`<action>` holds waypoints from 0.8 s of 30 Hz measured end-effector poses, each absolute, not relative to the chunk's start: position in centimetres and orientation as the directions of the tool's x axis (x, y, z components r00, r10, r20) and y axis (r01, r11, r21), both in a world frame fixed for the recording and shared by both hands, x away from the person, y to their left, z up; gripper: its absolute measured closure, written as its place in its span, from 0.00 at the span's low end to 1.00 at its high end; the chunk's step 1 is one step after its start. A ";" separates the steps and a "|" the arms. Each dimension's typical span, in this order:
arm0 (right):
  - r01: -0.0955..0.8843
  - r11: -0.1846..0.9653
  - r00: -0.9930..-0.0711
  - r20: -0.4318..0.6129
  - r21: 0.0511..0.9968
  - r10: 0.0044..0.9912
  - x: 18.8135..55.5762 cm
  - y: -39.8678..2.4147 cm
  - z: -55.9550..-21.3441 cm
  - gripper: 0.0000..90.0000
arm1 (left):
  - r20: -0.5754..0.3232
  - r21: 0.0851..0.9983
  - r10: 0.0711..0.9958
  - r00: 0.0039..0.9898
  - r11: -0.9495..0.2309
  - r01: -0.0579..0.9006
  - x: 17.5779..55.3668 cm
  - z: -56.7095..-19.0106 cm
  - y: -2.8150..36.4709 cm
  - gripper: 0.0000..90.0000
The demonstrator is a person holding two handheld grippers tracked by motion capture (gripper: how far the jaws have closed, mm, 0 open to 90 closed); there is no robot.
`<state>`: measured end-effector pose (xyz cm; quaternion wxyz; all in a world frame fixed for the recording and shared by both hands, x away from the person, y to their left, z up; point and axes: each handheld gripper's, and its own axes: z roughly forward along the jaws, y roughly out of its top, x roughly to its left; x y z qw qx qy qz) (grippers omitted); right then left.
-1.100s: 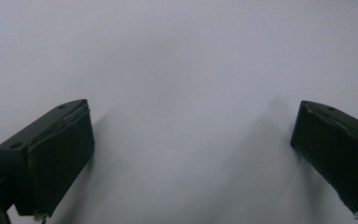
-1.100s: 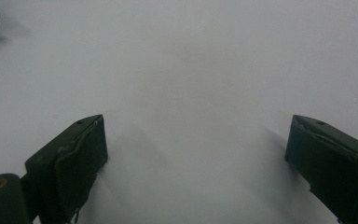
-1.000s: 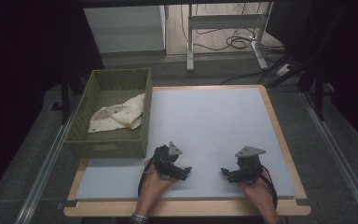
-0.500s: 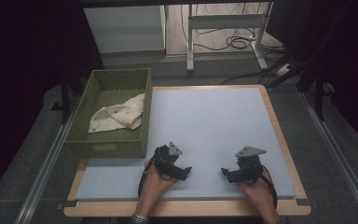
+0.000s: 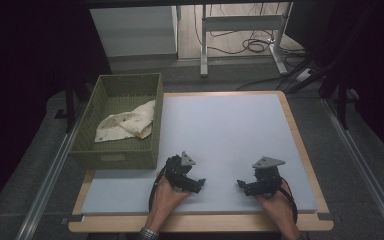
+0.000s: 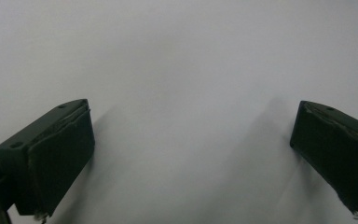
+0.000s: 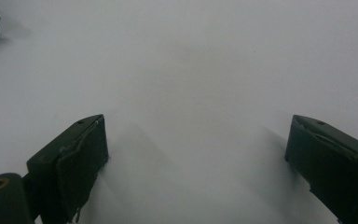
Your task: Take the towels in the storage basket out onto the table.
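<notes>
The cloth (image 5: 126, 126) lies crumpled in the green basket (image 5: 92, 107) at the far left; it looks light and limp, best pinched at a raised fold. The 2 tongs, left gripper (image 5: 200, 183) and right gripper (image 5: 240, 184), rest wide open on the near mat (image 5: 220, 130).

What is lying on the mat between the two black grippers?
Nothing. In the high view, the stretch of pale blue-grey mat between the left gripper and the right gripper is bare.
</notes>
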<state>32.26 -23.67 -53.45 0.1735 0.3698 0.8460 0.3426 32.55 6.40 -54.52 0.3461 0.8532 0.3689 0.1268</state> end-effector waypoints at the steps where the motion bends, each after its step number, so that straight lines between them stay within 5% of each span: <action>1: 0.507 0.492 -0.666 -0.041 0.708 0.745 32.3 -23.7 -53.5 0.06 | -0.040 0.679 0.712 0.701 -0.495 0.542 32.7 -54.4 6.4 0.01; 24: 0.507 0.492 -0.666 -0.041 0.707 0.745 32.2 -23.7 -53.4 0.06 | -0.079 0.638 0.687 0.722 -0.522 0.566 36.1 -50.1 5.4 0.03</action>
